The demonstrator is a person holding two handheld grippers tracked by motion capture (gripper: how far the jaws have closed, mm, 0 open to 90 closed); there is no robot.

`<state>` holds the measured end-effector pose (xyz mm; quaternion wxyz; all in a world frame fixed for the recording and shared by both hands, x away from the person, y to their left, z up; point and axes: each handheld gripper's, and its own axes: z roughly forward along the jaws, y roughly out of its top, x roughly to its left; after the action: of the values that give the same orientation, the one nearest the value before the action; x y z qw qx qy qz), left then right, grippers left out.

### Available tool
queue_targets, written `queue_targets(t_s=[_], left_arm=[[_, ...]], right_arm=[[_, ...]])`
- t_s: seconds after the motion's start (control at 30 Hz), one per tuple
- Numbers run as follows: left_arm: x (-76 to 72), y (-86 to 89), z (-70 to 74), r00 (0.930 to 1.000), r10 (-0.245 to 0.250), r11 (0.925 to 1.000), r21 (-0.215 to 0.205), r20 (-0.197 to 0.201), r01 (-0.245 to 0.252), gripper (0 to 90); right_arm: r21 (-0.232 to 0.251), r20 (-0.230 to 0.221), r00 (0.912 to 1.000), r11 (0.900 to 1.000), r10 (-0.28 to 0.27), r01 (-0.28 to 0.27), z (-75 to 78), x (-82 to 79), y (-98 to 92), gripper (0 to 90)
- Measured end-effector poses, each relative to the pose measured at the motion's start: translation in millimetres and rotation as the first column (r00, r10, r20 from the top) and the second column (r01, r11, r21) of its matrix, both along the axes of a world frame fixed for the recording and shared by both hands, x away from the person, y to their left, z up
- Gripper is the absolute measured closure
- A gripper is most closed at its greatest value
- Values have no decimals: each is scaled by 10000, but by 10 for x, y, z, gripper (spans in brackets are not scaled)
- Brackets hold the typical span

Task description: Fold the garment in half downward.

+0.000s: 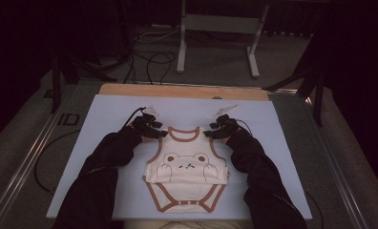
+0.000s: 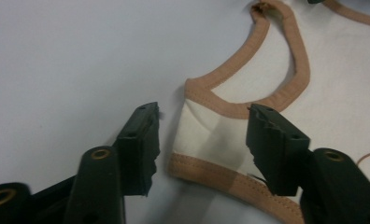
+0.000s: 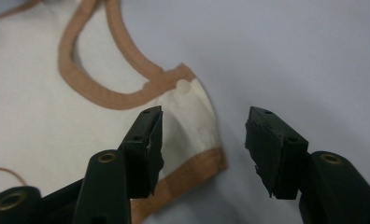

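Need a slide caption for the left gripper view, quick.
Left tongs open astride the shoulder strap of a cream, brown-trimmed baby bodysuit lying flat on the white table.

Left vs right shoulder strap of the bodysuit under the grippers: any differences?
The left shoulder strap lies fully between its gripper's jaws; the right shoulder strap sits against one jaw, leaving a bare gap. The right one shows a snap button, the left none. Both are cream, tan-edged and flat on the table.

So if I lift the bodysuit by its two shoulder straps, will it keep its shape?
Probably not. The bodysuit looks like thin cloth lying flat, so it should droop. The left strap already wrinkles between open jaws. It looks light, and may drag on the mat.
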<state>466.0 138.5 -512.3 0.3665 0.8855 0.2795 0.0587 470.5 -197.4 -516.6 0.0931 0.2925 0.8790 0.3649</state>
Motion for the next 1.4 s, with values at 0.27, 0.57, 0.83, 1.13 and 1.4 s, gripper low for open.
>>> queue_targets(t_s=[0.27,0.57,0.83,1.13,1.4], left_arm=[[15,-22,-68,10000,63,9995,296,-56,-62,584],[7,-56,-59,9995,311,9978,582,-73,-306,639],[-3,-94,-36,9989,324,9971,695,-353,-299,725],[-25,-135,-30,9980,70,9984,561,-633,-35,879],[-27,-147,42,9992,174,9972,727,-350,-148,889]], right_arm=[[-349,-135,9999,9994,-85,80,-35,18,1,497],[-514,-115,9999,9987,-53,47,-22,-32,35,635],[-685,-261,9996,9976,83,-101,-2,-56,78,763],[-674,-209,9998,9977,79,-93,0,-75,94,802],[-445,-35,9998,9988,199,-200,65,-84,102,809]])
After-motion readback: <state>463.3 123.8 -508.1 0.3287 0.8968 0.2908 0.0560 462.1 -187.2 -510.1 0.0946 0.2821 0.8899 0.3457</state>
